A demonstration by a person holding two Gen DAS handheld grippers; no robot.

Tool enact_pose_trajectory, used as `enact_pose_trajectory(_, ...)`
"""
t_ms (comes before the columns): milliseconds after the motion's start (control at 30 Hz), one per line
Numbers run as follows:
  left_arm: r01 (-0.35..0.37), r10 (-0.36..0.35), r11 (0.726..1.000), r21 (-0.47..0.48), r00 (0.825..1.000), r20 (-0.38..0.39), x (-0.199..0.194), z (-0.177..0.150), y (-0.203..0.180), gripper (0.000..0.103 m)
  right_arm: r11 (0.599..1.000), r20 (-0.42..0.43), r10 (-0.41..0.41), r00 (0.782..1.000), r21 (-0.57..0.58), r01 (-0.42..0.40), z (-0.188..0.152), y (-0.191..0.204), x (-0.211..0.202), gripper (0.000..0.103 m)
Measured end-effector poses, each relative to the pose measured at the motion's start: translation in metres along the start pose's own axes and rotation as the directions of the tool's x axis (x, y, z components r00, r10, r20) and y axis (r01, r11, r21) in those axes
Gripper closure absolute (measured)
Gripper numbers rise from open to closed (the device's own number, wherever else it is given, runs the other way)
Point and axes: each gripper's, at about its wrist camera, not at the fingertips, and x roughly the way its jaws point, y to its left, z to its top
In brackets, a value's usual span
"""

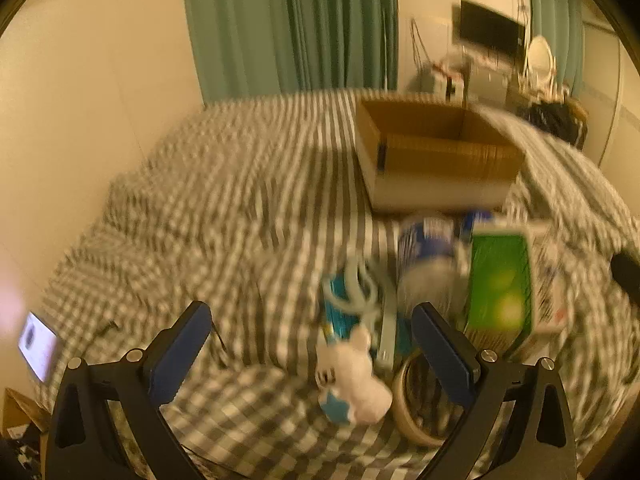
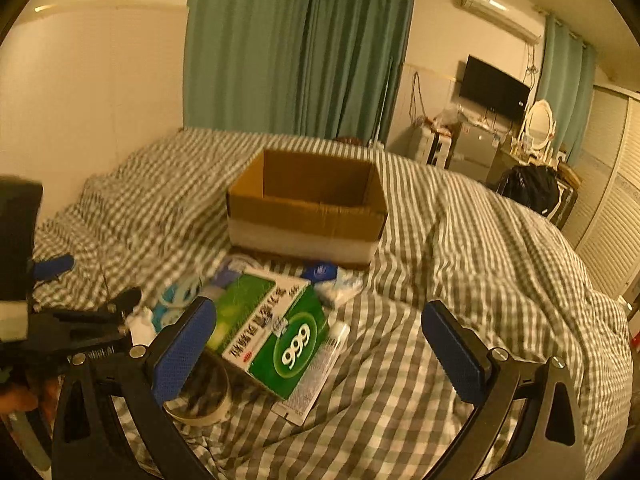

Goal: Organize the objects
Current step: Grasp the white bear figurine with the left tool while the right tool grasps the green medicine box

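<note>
An open cardboard box (image 2: 308, 204) (image 1: 432, 152) sits on the checked bed cover, and it looks empty. In front of it lies a cluster: a green 999 medicine box (image 2: 276, 332) (image 1: 500, 284), a roll of tape (image 2: 200, 400) (image 1: 412, 400), a small white plush toy (image 1: 352, 376), a blue-and-white packet (image 1: 348, 312) and a blue-white roll (image 1: 428, 248). My left gripper (image 1: 316, 348) hangs open just above the plush toy, holding nothing. My right gripper (image 2: 320, 336) is open over the green box's right edge, also holding nothing. The left view is blurred.
The bed (image 2: 460, 264) fills both views, with a wall to the left and green curtains (image 2: 296, 48) behind. A phone screen (image 1: 38, 346) glows at the left bed edge. A dresser with mirror (image 2: 538, 124), a wall TV (image 2: 494, 84) and a dark bag (image 2: 528, 188) stand far right.
</note>
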Motion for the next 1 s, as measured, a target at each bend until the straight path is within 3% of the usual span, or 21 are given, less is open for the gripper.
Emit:
enact_pose_trajectory(167,0.030,-0.025,0.999,0.036,0.993,-0.111,0.030,-0.028,-0.009,0.023,1.000,-0.040,0.007,0.999,0.005,-0.007,-0.008,0.003,0.017,0.000)
enact_pose_trajectory(233,0.073,-0.069,0.997,0.022,0.986,-0.152,0.041,-0.036,-0.009,0.031,1.000,-0.045,0.008,0.999,-0.001,-0.008,-0.010,0.008,0.021,0.000)
enact_pose_trajectory(333,0.134,-0.134,0.991,-0.011,0.976,-0.169,0.046,-0.038,-0.007,0.053,1.000,-0.065,0.024,0.998,-0.007,-0.025,-0.010,0.018,0.028,0.000)
enact_pose_trajectory(467,0.146,-0.148,0.989,-0.023,0.976,-0.162,0.042,-0.037,-0.001,0.054,0.999,-0.098,0.040,0.994,0.000,-0.041,-0.009,0.042,0.040,0.000)
enact_pose_trajectory(700,0.063,-0.068,0.997,-0.051,0.992,-0.109,0.033,-0.027,0.033,0.054,0.999,-0.190,-0.019,0.982,0.029,0.025,-0.011,0.071,0.076,0.000)
enact_pose_trajectory(833,0.060,-0.067,0.996,-0.073,0.992,-0.110,0.038,-0.021,0.048,0.054,0.997,-0.212,-0.077,0.974,-0.010,0.077,-0.019,0.081,0.094,0.001)
enact_pose_trajectory(1000,0.074,-0.081,0.995,-0.070,0.992,-0.096,0.037,-0.016,0.046,0.054,0.995,-0.206,-0.095,0.974,-0.033,0.090,-0.021,0.070,0.095,0.011)
